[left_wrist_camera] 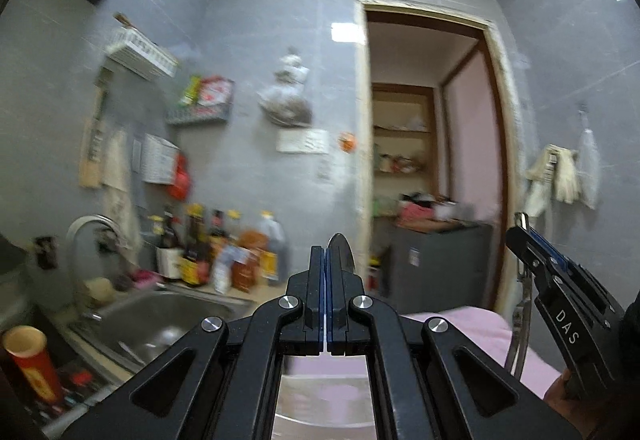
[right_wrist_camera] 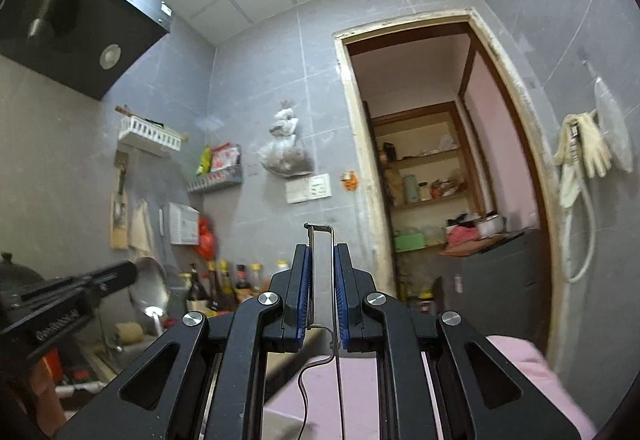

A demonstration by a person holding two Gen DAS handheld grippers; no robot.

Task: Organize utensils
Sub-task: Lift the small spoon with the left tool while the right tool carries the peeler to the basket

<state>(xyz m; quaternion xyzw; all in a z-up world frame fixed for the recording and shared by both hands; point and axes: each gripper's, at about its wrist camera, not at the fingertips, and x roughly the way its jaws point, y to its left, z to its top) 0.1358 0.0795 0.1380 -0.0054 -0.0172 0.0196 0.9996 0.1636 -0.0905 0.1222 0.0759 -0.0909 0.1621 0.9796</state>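
Both grippers are raised well above the desk and aimed toward the far wall with its open doorway (left_wrist_camera: 432, 159).

The left gripper (left_wrist_camera: 326, 260) has its fingers pressed together on the handle of a metal spoon (right_wrist_camera: 150, 288). From its own camera only the rounded dark tip of the spoon pokes up just past the fingertips. From the right camera the bowl of the spoon shows shiny at the end of that gripper, over the sink side of the room.

The right gripper (right_wrist_camera: 321, 252) pinches a thin wire utensil (right_wrist_camera: 322, 236) between its blue pads. The squared wire loop stands above the fingertips, and the rest of the wire trails down in a curve below them, over a pink cloth (right_wrist_camera: 516, 360). In the left camera this gripper appears at the right edge, with the wire piece hanging beneath it.

Below and to the left sits a steel sink (left_wrist_camera: 160, 320) with a curved tap (left_wrist_camera: 88, 224). A row of sauce bottles (left_wrist_camera: 216, 248) stands behind it on the desk. White gloves (right_wrist_camera: 580, 147) hang on the right wall.
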